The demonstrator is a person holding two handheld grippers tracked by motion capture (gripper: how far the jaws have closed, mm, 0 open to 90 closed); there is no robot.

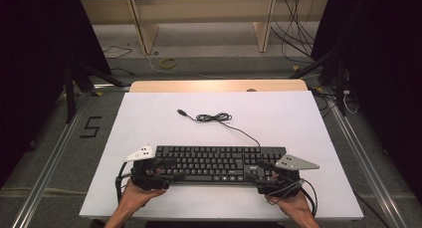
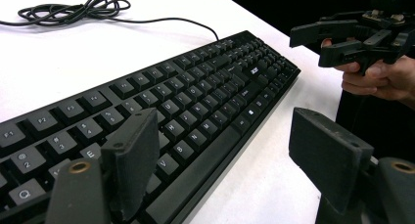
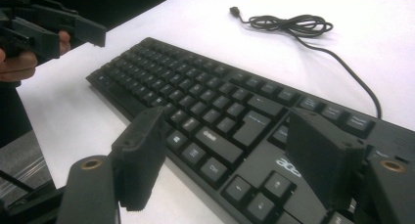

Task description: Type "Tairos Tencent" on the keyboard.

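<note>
A black keyboard [image 1: 219, 161] [image 2: 195, 97] [image 3: 215, 101] lies flat near the front of the white tabletop [image 1: 278, 118]. Its cable [image 1: 214, 117] [image 2: 73, 9] [image 3: 288, 24] is coiled behind it and ends in a loose USB plug [image 1: 181, 111] [image 3: 235, 11]. My left gripper [image 1: 171, 170] [image 2: 227, 131] is open at the keyboard's left end, one jaw over the keys and the other past the front edge. At the right end my right gripper [image 1: 259, 171] [image 3: 230, 126] is open too, straddling the front edge. Neither jaw pair presses on the keyboard. Each gripper also appears far off in the other's view: right gripper [image 2: 318, 40], left gripper [image 3: 73, 31].
A wooden strip [image 1: 219, 85] edges the back of the table. Beyond it are shelf legs [image 1: 144, 29] and loose floor cables [image 1: 293, 34]. Black stands [image 1: 74, 78] flank both sides, and a "5" mark [image 1: 91, 127] is on the floor at left. Open white surface surrounds the cable.
</note>
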